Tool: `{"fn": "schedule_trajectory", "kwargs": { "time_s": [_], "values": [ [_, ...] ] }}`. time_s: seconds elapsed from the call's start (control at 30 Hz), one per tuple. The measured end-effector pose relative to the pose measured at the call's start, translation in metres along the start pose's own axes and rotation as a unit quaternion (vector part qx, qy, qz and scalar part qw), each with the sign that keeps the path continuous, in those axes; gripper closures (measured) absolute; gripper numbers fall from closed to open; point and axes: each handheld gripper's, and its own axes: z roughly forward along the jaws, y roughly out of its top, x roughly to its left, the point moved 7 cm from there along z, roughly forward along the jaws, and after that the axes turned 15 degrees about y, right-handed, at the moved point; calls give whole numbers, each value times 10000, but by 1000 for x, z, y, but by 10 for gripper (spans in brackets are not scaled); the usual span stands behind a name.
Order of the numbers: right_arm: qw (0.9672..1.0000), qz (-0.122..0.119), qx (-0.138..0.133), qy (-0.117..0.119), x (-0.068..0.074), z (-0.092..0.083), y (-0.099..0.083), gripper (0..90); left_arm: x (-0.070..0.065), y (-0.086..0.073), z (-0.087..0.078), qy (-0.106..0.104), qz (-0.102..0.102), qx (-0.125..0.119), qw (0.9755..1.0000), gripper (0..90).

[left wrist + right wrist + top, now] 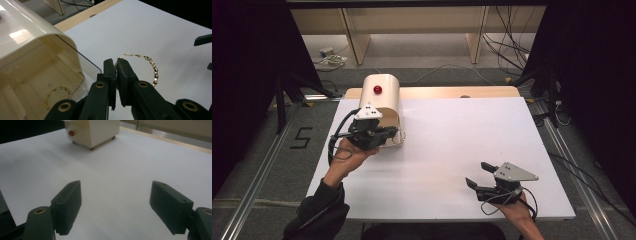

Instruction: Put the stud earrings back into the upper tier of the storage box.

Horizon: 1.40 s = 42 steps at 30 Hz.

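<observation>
A cream box point(382, 99) with a red knob point(377, 90) stands at the table's back left, its open side facing the near edge. In the left gripper view my left gripper point(116, 63) is shut on a gold beaded hoop earring point(153, 67), held just outside the box's clear flap point(85, 63). A second gold hoop point(57, 96) lies on the floor inside the box point(30, 57). From above, the left gripper point(393, 132) sits right at the box's opening. My right gripper point(477, 173) hovers open near the front right; its jaws point(117, 195) hold nothing, with the box point(95, 131) far off.
The white tabletop point(452, 145) stretches wide between the two grippers. A wooden strip point(447, 92) runs along its back edge. Cables point(507, 47) and shelving legs lie on the floor behind the table, and metal rails flank both sides.
</observation>
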Motion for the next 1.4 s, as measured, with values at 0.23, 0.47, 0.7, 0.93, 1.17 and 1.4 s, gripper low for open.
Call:
{"fn": "schedule_trajectory", "kwargs": {
  "time_s": [0.23, 0.47, 0.7, 0.93, 1.17, 1.4],
  "values": [
    [10000, 44, 9, -9, 0, 0, -1, 261, 18, 5, -4, 159, -128, -105, 9997, 857],
    [10000, 37, 5, -24, -1, -1, 0, 261, 34, 2, 0, 427, -237, -87, 9988, 858],
    [10000, 38, 9, -14, -1, 0, -1, 261, 50, -2, 5, 614, -440, -28, 9971, 858],
    [10000, 43, 29, -20, -1, 0, -1, 262, 60, -7, 10, 774, -518, 63, 9956, 858],
    [10000, 44, 34, -23, -1, 0, -1, 261, 66, -9, 13, 896, -586, 92, 9942, 857],
    [10000, 40, 30, -23, -1, 0, -1, 261, 70, -14, 17, 971, -615, 165, 9932, 856]
  ]
}}
